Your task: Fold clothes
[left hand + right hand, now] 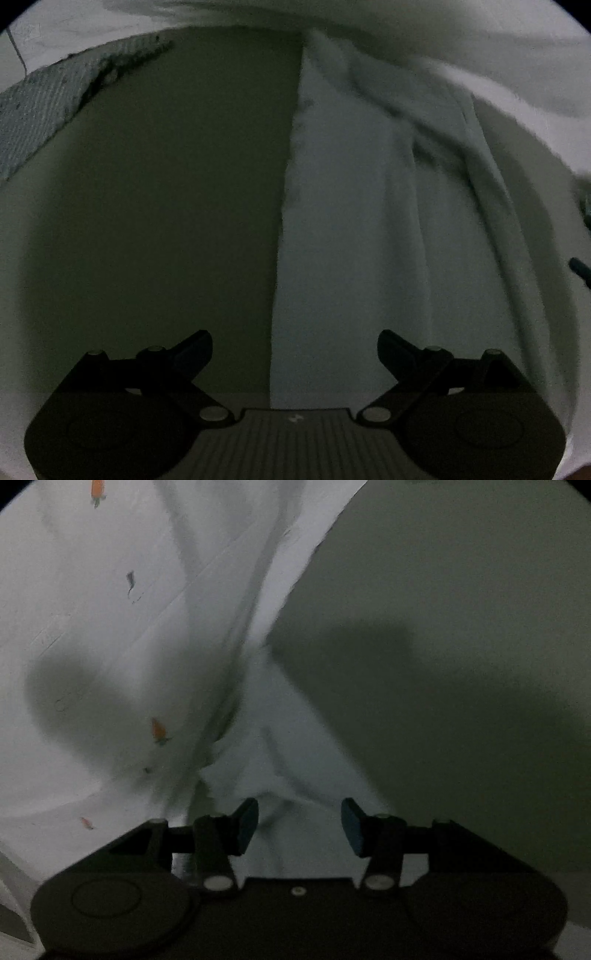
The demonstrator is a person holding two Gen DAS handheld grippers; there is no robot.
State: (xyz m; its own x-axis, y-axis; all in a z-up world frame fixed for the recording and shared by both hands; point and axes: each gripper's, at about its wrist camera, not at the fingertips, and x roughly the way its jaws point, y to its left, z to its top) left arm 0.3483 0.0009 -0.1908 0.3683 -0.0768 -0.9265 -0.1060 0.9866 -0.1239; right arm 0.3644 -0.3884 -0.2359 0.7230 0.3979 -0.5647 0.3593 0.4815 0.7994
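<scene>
A pale white garment (351,221) lies in long folds on the olive-green surface (166,203), its straight left edge running up the middle of the left wrist view. My left gripper (295,343) hangs open above that edge, with nothing between its fingers. In the right wrist view, a bunched fold of the white garment (295,746) runs down toward my right gripper (300,812). That gripper is open, its blue pads (246,823) apart and not pressing the cloth that lies beneath them.
A white cloth with small carrot prints (92,609) covers the left of the right wrist view, and bare olive surface (461,627) fills the right. A grey knit fabric (37,110) lies at the upper left of the left wrist view. A dark object (580,266) pokes in at its right rim.
</scene>
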